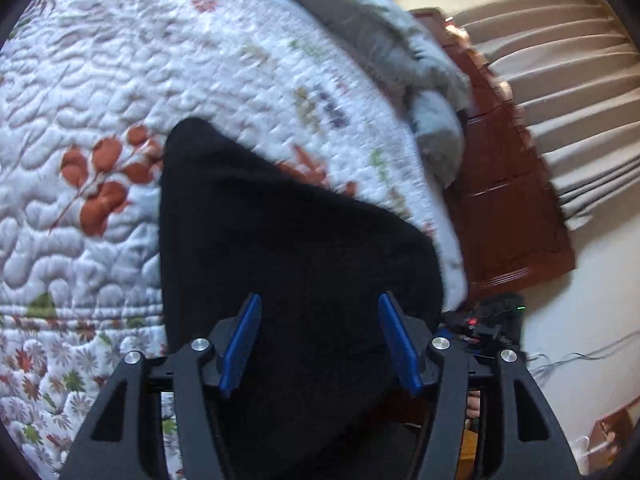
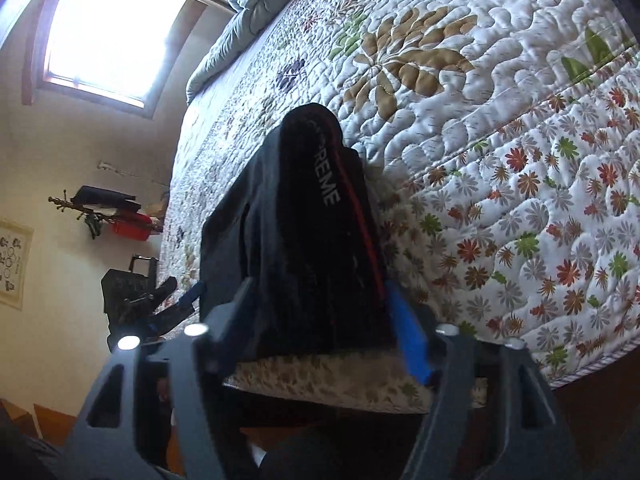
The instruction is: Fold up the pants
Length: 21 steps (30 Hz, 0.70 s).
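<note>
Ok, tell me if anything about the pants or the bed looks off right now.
The black pants lie as a bunched, uneven bundle at the edge of the floral quilt, waistband twisted up. At the bed's far end a grey blanket is heaped and slumps over the side. Nothing looks spilled or damaged.

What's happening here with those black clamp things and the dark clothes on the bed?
A person is folding black pants on a flowery quilt, with a two-finger gripper in each hand. The right gripper is shut on a bunched part of the pants at the bed's edge. The left gripper is open, its blue fingers either side of the fabric without pinching it. The pants lie partly folded.
</note>
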Each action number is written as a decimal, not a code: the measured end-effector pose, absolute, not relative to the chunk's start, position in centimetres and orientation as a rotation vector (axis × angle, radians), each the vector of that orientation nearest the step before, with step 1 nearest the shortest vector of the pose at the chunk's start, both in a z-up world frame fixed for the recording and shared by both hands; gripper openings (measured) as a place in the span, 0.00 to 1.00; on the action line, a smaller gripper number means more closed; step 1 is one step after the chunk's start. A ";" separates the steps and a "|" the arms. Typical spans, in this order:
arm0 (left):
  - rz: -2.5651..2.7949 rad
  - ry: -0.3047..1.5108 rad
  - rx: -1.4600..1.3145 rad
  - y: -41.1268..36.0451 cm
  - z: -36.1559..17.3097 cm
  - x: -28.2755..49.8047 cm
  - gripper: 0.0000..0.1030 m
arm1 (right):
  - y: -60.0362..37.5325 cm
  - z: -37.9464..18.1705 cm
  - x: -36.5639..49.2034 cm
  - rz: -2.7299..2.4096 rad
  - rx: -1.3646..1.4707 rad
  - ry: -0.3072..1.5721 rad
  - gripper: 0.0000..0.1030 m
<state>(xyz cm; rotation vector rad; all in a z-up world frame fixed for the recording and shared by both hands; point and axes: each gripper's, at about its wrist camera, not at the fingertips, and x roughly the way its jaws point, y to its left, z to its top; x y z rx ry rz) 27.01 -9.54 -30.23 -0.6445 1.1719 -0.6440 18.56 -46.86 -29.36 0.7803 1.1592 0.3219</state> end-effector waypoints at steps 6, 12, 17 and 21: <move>-0.637 1.172 -0.652 -9.4 -30.0 27.0 0.59 | -46.6 -26.7 17.8 0.343 0.775 1.122 0.06; -0.649 1.187 -0.634 -9.3 -30.4 26.3 0.59 | -47.0 -27.4 16.1 0.307 0.773 1.123 0.05; -0.640 1.200 -0.632 -9.8 -30.8 26.4 0.59 | -47.5 -30.9 16.7 0.249 0.778 1.155 0.09; -0.637 1.156 -0.614 -9.4 -29.3 25.7 0.59 | -48.4 -28.8 15.5 0.251 0.805 1.098 0.40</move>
